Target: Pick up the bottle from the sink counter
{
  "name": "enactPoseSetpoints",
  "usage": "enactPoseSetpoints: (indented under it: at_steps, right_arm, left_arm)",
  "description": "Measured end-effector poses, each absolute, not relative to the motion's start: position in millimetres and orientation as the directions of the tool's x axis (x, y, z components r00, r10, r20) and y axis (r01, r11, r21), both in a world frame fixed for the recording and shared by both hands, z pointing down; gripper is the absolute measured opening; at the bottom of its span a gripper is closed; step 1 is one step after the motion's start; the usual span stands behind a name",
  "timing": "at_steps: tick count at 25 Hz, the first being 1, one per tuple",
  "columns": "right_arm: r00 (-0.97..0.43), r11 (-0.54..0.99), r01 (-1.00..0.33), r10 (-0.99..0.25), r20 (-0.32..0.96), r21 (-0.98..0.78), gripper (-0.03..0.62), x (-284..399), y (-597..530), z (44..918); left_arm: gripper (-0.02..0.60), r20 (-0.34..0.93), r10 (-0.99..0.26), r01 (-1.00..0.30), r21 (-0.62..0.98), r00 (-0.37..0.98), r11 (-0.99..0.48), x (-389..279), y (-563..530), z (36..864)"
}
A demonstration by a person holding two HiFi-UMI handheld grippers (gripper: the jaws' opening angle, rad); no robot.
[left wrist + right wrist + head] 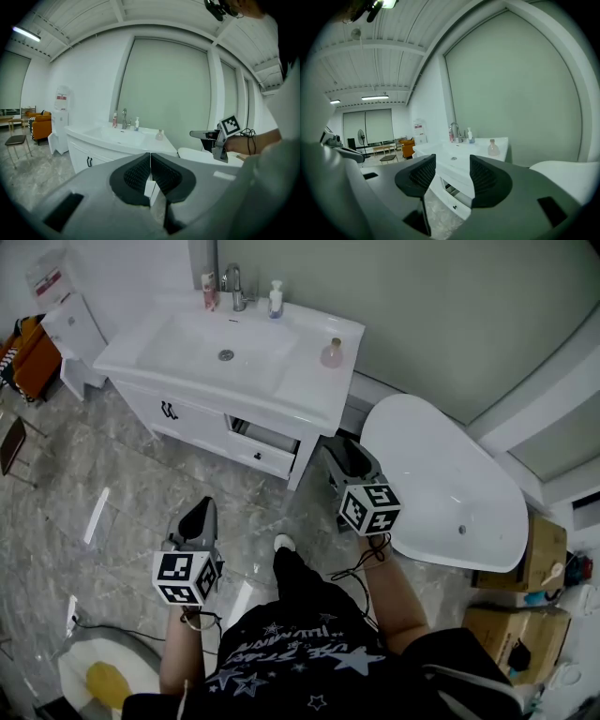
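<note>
A small round pink bottle [332,353] stands on the right side of the white sink counter [309,381]; it shows too in the left gripper view [159,135] and the right gripper view [493,148]. By the faucet [234,285] are a white pump bottle [276,299] and a red bottle [208,289]. My left gripper [199,517] is held low over the floor, well short of the vanity, jaws shut and empty [150,159]. My right gripper [342,457] is nearer the vanity's right corner, jaws open with nothing between them [452,161], pointing towards the counter.
A white bathtub [441,484] lies right of the vanity. A vanity drawer [262,442] stands slightly open. Cardboard boxes [548,554] sit at the far right. An orange chair [33,357] and a white unit [75,329] stand left. The floor is grey marble.
</note>
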State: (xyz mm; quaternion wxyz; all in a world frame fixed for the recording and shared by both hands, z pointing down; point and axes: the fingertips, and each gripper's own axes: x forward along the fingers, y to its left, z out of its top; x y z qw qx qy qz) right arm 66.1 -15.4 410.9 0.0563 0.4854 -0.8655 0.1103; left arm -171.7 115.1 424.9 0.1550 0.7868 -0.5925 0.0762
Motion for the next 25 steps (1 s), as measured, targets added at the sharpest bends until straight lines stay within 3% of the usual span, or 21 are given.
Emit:
enactPoseSetpoints:
  at_steps: [4, 11, 25]
  right_arm:
    - [-0.527, 0.502, -0.850, -0.819, 0.227, -0.160, 0.289, 68, -84, 415]
    - [-0.522, 0.484, -0.851, -0.817, 0.245, -0.203, 0.342, 88, -196, 426]
    - [-0.497, 0.434, -0.863, -0.822, 0.279, -0.259, 0.350, 99, -279, 455]
  left_arm:
    - [0.020, 0.326, -0.904, -0.959, 0.150, 0.278, -0.240, -169, 49, 423]
    - [0.020, 0.341, -0.896, -0.958, 0.136, 0.284, -0.251, -147, -57, 421]
    - [0.020, 0.404, -0.861, -0.951, 0.102, 0.308, -0.292, -136, -147, 431]
